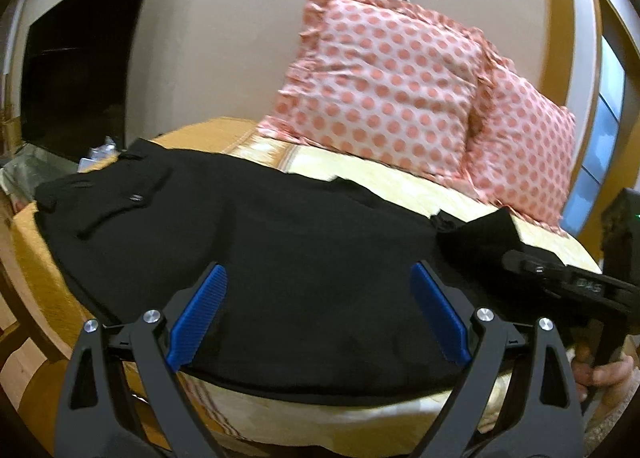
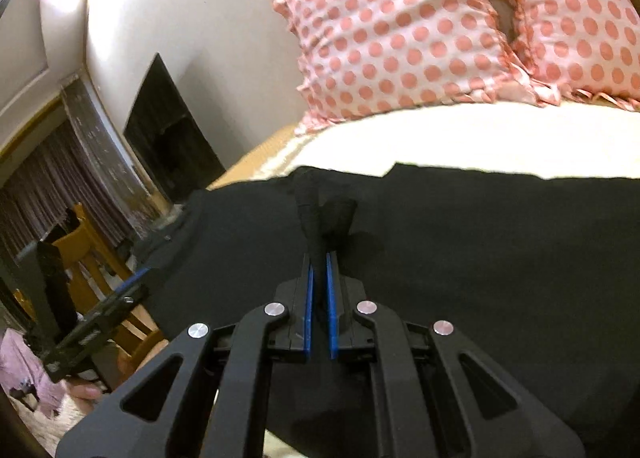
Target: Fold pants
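Note:
Black pants [image 1: 260, 225] lie spread across the bed, waistband with a button at the far left. My left gripper [image 1: 318, 274] is open, its blue pads just above the pants near the bed's front edge, holding nothing. My right gripper [image 2: 319, 258] is shut on a pinched fold of the black pants [image 2: 460, 242] and lifts it into a small peak. The right gripper also shows in the left wrist view [image 1: 496, 238] at the right, gripping the cloth. The left gripper shows in the right wrist view [image 2: 132, 282] at the left.
Two pink polka-dot pillows [image 1: 384, 77] lean on the wall at the back of the bed [image 1: 400, 185]. A dark TV screen [image 1: 80, 69] stands at the left. A wooden chair [image 2: 92, 250] stands beside the bed.

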The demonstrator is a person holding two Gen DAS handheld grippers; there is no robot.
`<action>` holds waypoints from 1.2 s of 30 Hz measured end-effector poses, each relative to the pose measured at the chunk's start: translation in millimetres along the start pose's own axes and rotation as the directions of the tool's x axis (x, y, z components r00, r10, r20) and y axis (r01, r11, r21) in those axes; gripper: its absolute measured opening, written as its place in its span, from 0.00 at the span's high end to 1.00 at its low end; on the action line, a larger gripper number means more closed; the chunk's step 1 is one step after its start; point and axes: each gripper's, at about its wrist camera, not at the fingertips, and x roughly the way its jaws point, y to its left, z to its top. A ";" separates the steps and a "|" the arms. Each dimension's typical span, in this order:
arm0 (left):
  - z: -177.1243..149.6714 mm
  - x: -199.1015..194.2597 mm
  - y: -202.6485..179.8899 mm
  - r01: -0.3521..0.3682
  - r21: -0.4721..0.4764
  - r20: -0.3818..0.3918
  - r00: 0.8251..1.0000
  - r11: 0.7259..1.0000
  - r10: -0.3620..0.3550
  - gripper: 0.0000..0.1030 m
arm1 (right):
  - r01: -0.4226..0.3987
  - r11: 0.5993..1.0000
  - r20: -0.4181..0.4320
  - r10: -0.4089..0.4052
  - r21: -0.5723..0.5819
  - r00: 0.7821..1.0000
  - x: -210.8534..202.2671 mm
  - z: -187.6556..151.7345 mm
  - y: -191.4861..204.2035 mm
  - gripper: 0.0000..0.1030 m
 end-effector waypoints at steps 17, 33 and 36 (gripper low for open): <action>20.8 -28.3 51.0 -0.134 -0.062 0.081 0.987 0.989 0.139 0.08 | -0.020 0.951 -0.154 -0.029 -0.309 0.988 28.1 -44.4 68.1 0.53; 31.9 -29.1 154.6 -0.187 -0.337 -0.032 0.982 0.923 0.187 0.08 | 0.184 0.909 -0.123 -0.245 -0.373 0.962 44.4 -38.5 75.6 0.44; 31.7 -21.5 170.0 -0.189 -0.385 -0.064 0.982 0.903 0.178 0.08 | 0.152 0.931 -0.137 -0.207 -0.331 0.969 44.5 -35.5 68.1 0.43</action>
